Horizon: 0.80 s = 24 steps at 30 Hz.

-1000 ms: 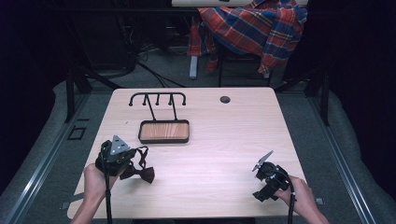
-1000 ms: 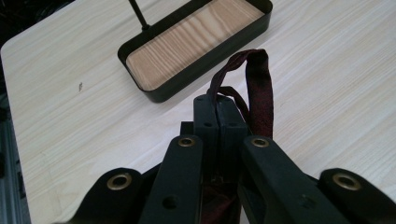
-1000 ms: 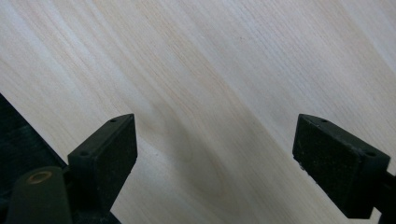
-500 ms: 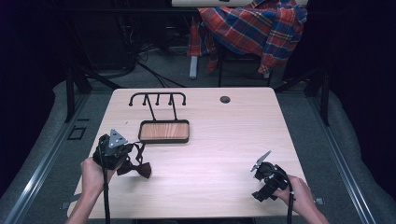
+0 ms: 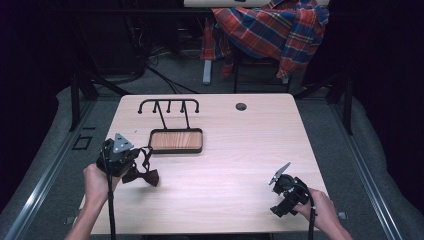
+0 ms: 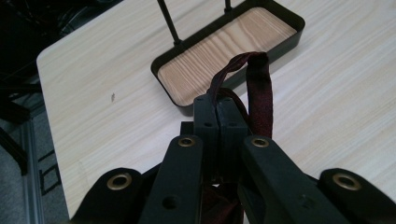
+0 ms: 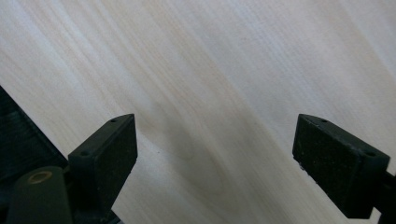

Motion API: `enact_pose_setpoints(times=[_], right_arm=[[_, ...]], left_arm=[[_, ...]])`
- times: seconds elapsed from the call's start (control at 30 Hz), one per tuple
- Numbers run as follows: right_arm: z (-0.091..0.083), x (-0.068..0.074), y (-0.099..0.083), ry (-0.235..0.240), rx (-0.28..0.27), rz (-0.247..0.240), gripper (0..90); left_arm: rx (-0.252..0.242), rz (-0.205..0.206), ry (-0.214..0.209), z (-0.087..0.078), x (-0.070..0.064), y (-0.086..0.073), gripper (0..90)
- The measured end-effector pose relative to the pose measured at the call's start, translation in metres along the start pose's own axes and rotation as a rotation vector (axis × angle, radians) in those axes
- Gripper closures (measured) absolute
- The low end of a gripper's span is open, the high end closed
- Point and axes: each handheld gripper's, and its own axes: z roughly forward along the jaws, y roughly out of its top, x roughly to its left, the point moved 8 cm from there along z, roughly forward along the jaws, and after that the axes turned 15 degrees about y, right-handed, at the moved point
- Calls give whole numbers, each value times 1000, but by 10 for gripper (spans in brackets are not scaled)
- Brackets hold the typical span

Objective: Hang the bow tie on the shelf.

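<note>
Item: dark red bow tie (image 5: 142,172), with strap. Location: near-left part of the counter (image 5: 235,150), just in front of the tray stand. In the high view the bow part hangs or rests at the counter surface beside the left hand-held gripper (image 5: 120,155); whether it touches the wood cannot be told. In the left gripper view the strap (image 6: 254,88) rises as a loop from between the pressed-together jaws and arches over them.

Item: left hand-held gripper (image 6: 218,116). State: jaws closed together, clamping the bow tie's strap. Held by the person's left hand (image 5: 96,181) over the near-left counter; grey three-cornered plate on top.

Item: right hand-held gripper (image 5: 286,192). State: jaws spread wide, nothing between them. In the right gripper view (image 7: 215,154) the jaws stand far apart over bare pale wood. Held by the right hand (image 5: 320,207) at the near-right counter, well apart from the bow tie.

Item: tray (image 5: 176,148), black rim, wood-grain floor, nothing in it. Two black posts rise from its far side to a black hook rail (image 5: 169,104). In the left gripper view the tray (image 6: 292,18) lies just beyond the strap loop.

Item: round dark grommet (image 5: 241,106), far centre of counter.

Item: plaid shirt (image 5: 270,30), red and blue, draped over furniture beyond the counter.
</note>
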Motion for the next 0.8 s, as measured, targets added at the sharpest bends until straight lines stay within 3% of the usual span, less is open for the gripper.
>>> enact_pose_setpoints(times=[0.03, 0.07, 0.27, 0.43, 0.57, 0.8], right_arm=[[0, 1, 1, 5, -23, 6, 136], [-3, 1, 3, -9, -13, -4, 137], [2, 1, 2, 8, 13, -10, 138], [-1, 1, 5, 1, -8, -13, 138], [2, 2, 5, 9, 6, -20, 137], [2, 1, 2, 8, 14, -7, 138]], left_arm=[[-7, -4, 3, 0, 1, 2, 889], [-9, -5, 7, -1, 2, 4, 889], [-9, -6, 23, 3, 7, 9, 890], [2, 12, 44, 6, 16, 17, 890], [-5, 21, 67, 5, 23, 24, 890], [-26, -17, 78, 6, 38, 39, 889]])
